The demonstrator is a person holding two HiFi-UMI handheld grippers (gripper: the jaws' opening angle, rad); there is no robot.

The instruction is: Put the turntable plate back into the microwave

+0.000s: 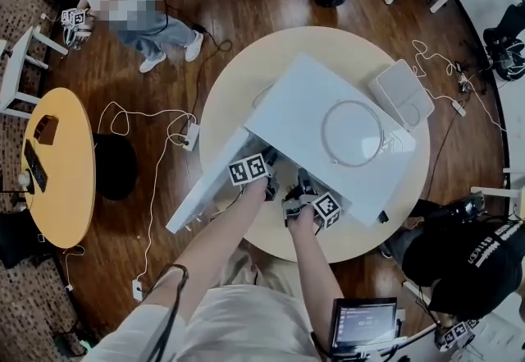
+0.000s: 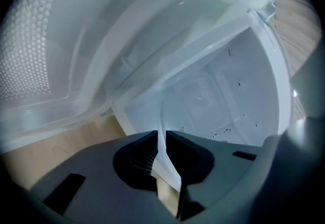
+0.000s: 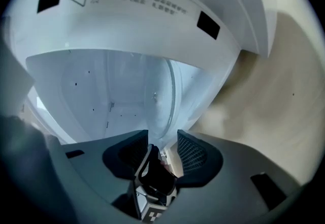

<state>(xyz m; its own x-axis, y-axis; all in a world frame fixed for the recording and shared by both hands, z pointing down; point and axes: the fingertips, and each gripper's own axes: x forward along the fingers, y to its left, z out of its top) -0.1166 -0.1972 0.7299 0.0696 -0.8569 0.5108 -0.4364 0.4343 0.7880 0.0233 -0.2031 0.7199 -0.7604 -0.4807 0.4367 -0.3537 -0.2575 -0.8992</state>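
The turntable plate (image 2: 163, 153) stands on edge in your L gripper (image 2: 161, 134). The jaws are clamped on its rim, w/ the rest of the glass reaching fwd into the open microwave (image 2: 228, 91) cavity. Your R gripper (image 3: 162, 137) is open: its jaws sit either side of the same plate w/o pressing it, and the L gripper's dark tip shows low between them. Only the gripper views show the plate; in the head view it can't be picked out under the microwave's top. That view alone shows your arms and how the door (image 1: 205, 188) stands swung out to the left over the round tabletop (image 1: 238, 81). Your forearms (image 1: 238, 237) run up from the bottom edge nearly side by side. They meet at the oven's front, marker cubes (image 1: 248, 170) just apart, both grippers tipped a bit down.
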